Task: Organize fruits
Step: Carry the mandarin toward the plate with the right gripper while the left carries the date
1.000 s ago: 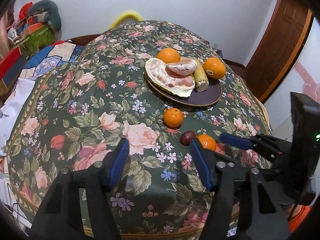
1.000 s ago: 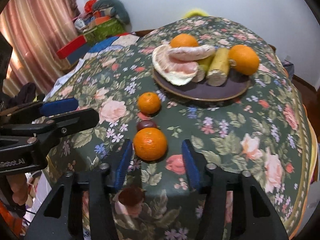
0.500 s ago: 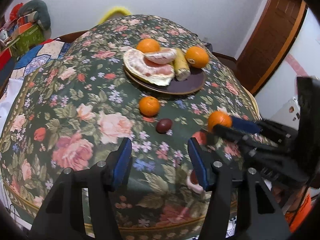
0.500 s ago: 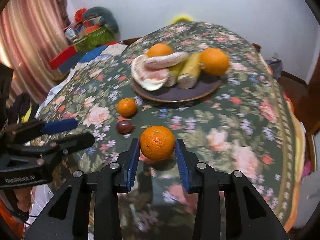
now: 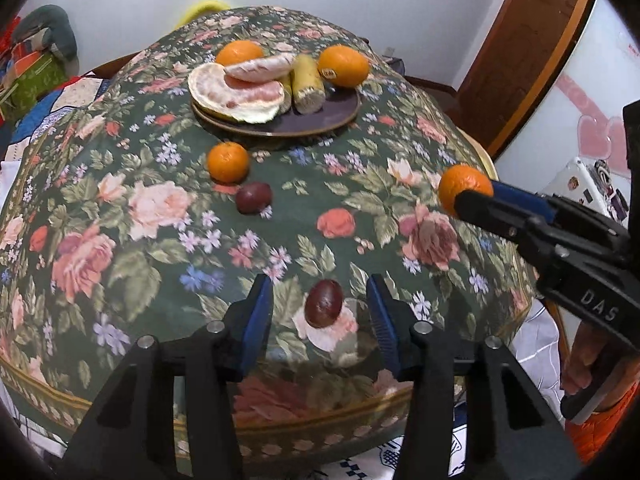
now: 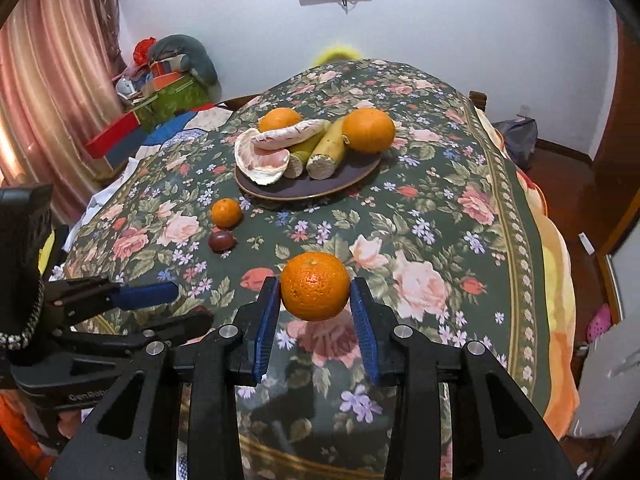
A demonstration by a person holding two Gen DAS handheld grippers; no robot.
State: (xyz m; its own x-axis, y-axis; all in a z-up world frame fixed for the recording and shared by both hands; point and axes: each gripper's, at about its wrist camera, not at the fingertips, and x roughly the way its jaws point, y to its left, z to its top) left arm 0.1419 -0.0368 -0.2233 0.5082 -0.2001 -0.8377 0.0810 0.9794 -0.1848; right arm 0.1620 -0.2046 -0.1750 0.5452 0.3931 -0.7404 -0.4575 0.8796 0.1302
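The dark plum (image 5: 323,303) lies on the floral tablecloth (image 5: 160,240), on the near side of the plate (image 5: 344,114) and well apart from it, its long axis roughly upright in the left wrist view. It sits between the fingers of the left gripper (image 5: 320,312), whose jaws have just been closing but do not yet touch it. The right gripper (image 6: 315,310) holds a tangerine (image 6: 315,286) lifted above the cloth, nearer to the plate.

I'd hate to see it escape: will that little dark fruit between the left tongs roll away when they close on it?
Probably a little. The dark fruit looks smooth, rounded and egg-shaped, lying loose on the tablecloth, so a nudge from one side could roll it. The left tongs, which have just been closing, straddle it without touching. It looks small and likely light.
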